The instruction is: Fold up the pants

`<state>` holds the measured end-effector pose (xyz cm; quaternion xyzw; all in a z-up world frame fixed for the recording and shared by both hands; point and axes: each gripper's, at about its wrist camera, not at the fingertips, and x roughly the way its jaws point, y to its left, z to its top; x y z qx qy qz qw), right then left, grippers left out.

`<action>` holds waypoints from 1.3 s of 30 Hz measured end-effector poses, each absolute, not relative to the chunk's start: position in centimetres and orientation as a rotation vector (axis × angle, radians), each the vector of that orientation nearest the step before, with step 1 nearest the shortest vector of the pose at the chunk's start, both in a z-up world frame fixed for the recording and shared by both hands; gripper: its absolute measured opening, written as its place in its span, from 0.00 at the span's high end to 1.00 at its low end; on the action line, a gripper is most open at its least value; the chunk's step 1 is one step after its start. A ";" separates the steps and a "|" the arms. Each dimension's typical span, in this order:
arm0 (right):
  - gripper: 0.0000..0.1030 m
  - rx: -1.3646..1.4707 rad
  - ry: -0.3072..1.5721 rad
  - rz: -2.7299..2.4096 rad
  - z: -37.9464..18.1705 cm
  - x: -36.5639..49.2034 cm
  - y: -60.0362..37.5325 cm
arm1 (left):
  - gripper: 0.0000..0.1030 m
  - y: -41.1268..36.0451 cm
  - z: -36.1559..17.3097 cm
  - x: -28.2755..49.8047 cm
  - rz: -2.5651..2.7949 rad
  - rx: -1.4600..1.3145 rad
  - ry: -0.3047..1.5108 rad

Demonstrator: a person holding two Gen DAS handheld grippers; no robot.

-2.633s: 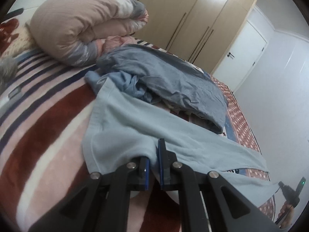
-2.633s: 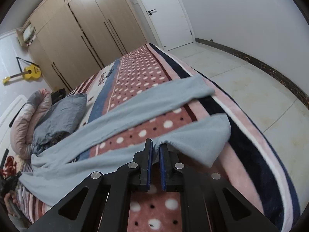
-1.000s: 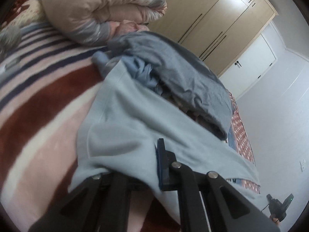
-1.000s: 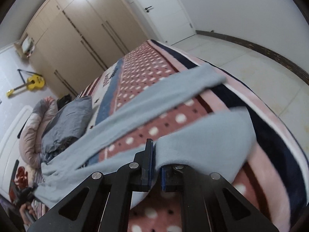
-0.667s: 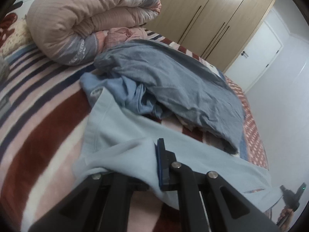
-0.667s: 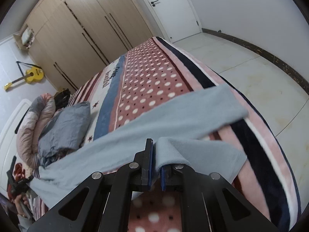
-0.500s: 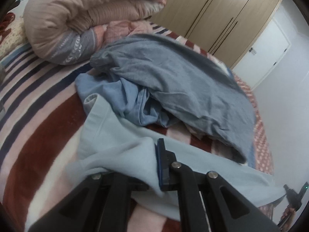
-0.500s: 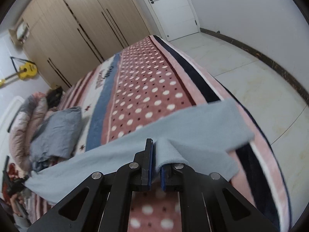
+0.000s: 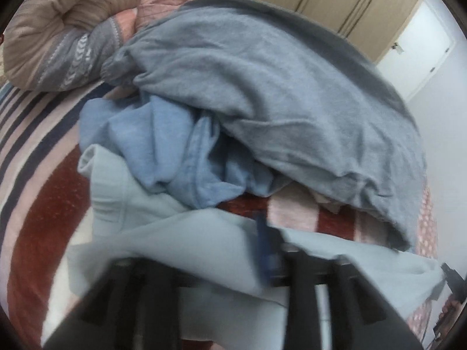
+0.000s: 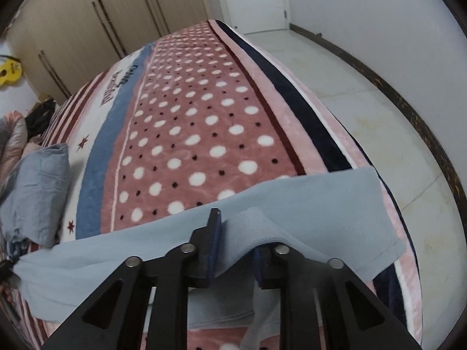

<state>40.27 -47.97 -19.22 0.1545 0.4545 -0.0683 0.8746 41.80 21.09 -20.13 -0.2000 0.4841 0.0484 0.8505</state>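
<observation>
1. Left wrist: your left gripper [image 9: 233, 250] has just been spreading its jaws; the light blue pants [image 9: 186, 245] drape over one finger, beside a grey garment [image 9: 280, 110].
2. Right wrist: your right gripper [image 10: 233, 239] has just been parting too, with a pants fold loose between the jaws on the dotted blanket [image 10: 204, 122].

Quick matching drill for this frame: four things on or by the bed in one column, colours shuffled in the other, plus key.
Things:
1. pants
2. guitar
3. wardrobe
4. rolled duvet

Colours:
A. yellow
B. beige-brown with grey patterned band
C. pale blue
D. light wood with dark vertical handles

Pairs: 1-C, 2-A, 3-D, 4-B
</observation>
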 end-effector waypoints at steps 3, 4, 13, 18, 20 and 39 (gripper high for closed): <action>0.60 0.347 0.928 -0.122 -18.3 40.3 -48.6 | 0.47 21.0 -19.5 41.5 0.110 -0.405 1.009; 0.52 0.356 0.927 -0.123 -18.1 40.5 -48.8 | 0.47 20.9 -19.3 41.4 0.119 -0.390 1.010; 0.37 0.209 0.824 -0.137 -14.4 37.6 -49.6 | 0.10 18.2 -16.8 40.6 0.173 -0.103 1.003; 0.37 0.130 0.783 0.035 -12.7 34.7 -45.3 | 0.02 18.2 -15.1 39.4 0.219 -0.046 0.965; 0.37 0.126 0.783 0.103 -12.6 34.1 -43.0 | 0.01 18.8 -14.2 38.6 0.276 0.012 0.924; 0.85 -0.026 0.953 0.536 -22.6 34.1 -22.0 | 0.01 9.9 -15.2 32.8 -0.219 -0.062 0.915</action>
